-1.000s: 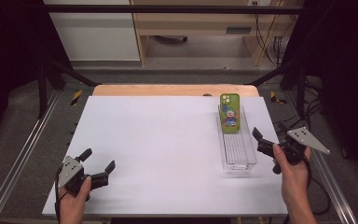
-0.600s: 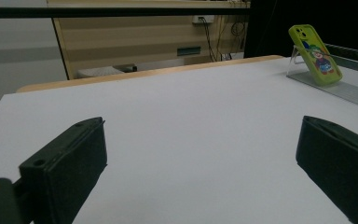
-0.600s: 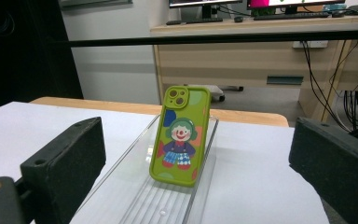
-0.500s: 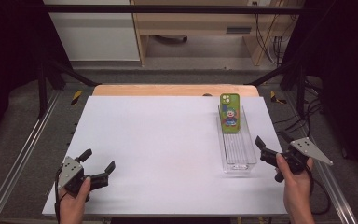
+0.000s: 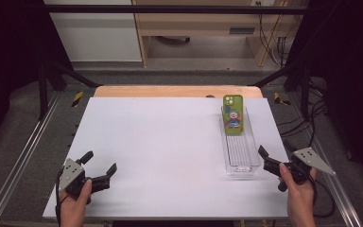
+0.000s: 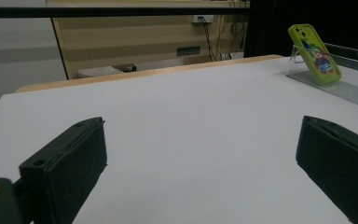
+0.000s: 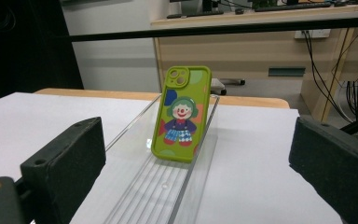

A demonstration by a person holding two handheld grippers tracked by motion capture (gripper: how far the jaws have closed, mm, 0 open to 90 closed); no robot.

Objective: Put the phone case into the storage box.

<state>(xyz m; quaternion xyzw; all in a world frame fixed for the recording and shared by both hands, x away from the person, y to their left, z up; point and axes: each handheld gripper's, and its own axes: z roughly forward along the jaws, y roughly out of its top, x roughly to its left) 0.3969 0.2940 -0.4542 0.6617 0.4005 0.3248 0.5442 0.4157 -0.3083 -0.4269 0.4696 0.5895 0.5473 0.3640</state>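
Note:
A green phone case with a clown picture leans upright against the far end of a long clear plastic tray on the right of the white table. The same phone case stands straight ahead in the right gripper view, propped in the clear tray. My right gripper is open, just right of the tray's near end, with nothing between its jaws. My left gripper is open and empty at the table's near left corner. In the left gripper view the phone case shows far off at the upper right.
The white table top has a wooden strip along its far edge. Metal rails run along both sides of the table. A wooden desk and hanging cables stand behind the table.
My right gripper has drawn back toward the near edge of the table, from beside the tray's middle to its near end. The left gripper has stayed put.

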